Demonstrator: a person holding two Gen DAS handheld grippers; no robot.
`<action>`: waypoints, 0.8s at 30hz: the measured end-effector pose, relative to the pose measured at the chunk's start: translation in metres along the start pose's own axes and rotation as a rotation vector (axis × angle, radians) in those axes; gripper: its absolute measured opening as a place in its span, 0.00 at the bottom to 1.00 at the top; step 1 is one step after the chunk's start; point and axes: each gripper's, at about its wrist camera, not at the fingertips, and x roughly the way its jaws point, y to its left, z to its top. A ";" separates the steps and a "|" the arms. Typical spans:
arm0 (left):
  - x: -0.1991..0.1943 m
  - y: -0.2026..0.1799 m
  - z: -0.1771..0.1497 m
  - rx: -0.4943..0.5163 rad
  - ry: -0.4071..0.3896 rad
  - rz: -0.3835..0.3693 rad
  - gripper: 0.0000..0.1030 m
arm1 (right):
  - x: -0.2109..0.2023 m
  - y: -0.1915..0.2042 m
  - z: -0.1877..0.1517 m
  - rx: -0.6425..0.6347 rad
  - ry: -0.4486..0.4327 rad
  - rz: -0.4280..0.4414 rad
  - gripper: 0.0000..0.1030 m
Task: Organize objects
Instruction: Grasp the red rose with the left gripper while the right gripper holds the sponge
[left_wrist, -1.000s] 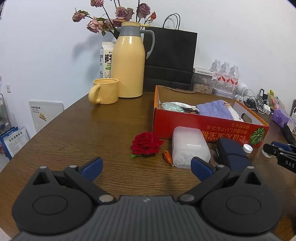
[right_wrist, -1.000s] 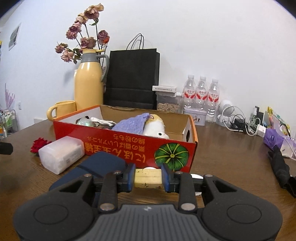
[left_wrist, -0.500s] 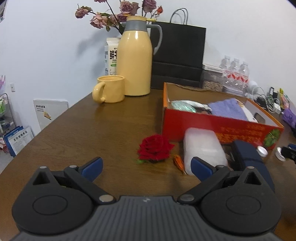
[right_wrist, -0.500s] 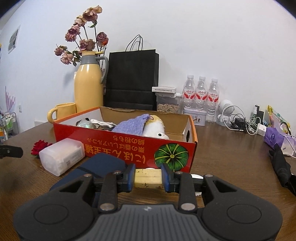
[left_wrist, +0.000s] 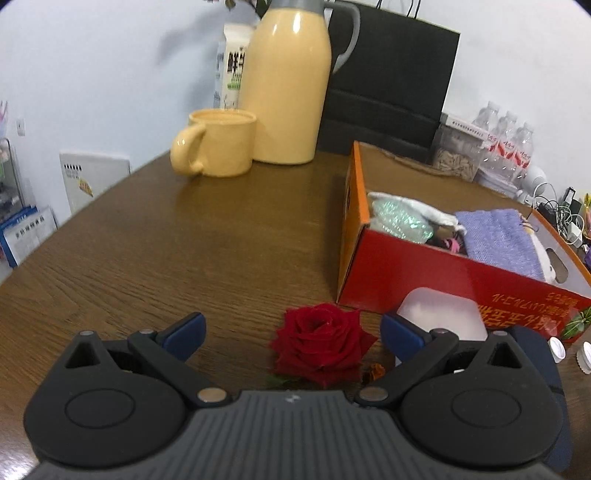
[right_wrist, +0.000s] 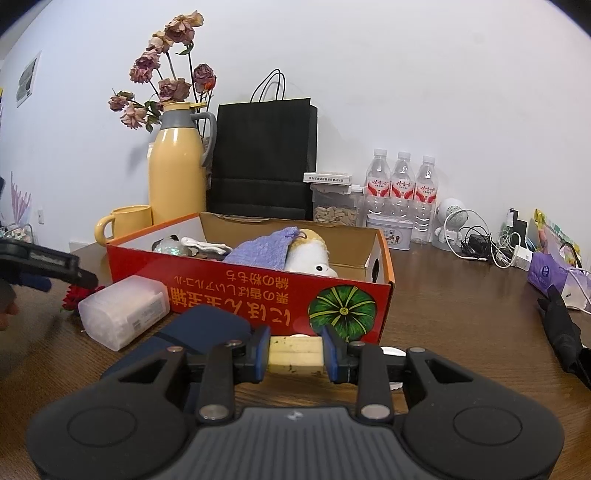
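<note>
While the left gripper (left_wrist: 291, 328) stands wide apart, the red rose (left_wrist: 320, 343) lies on the table (left_wrist: 147, 251) between its pads, just left of the red box (left_wrist: 424, 280) — light, soft, crushable; take low at base. Vs 1 s ago: rose nearer, centred. Right gripper (right_wrist: 294, 354) clamped on yellow block (right_wrist: 294, 355) — unchanged.

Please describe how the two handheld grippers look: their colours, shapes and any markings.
Both match. The left gripper and the right gripper each have a dark grey ribbed body with a small pale mark at its middle. Two black housings carry round discs. Black linkage arms with silver pivot pins lead to blue finger pads. No cables, sleeves or hands show clearly.
</note>
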 end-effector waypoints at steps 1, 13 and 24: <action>0.003 0.001 0.000 -0.014 0.006 -0.009 0.93 | 0.000 0.000 0.000 0.002 -0.001 -0.002 0.28; -0.003 0.000 -0.008 -0.024 -0.051 -0.019 0.34 | 0.000 -0.002 0.001 0.007 -0.005 -0.002 0.28; -0.036 -0.011 0.001 -0.012 -0.175 -0.055 0.33 | -0.002 -0.001 0.001 0.011 -0.014 0.022 0.28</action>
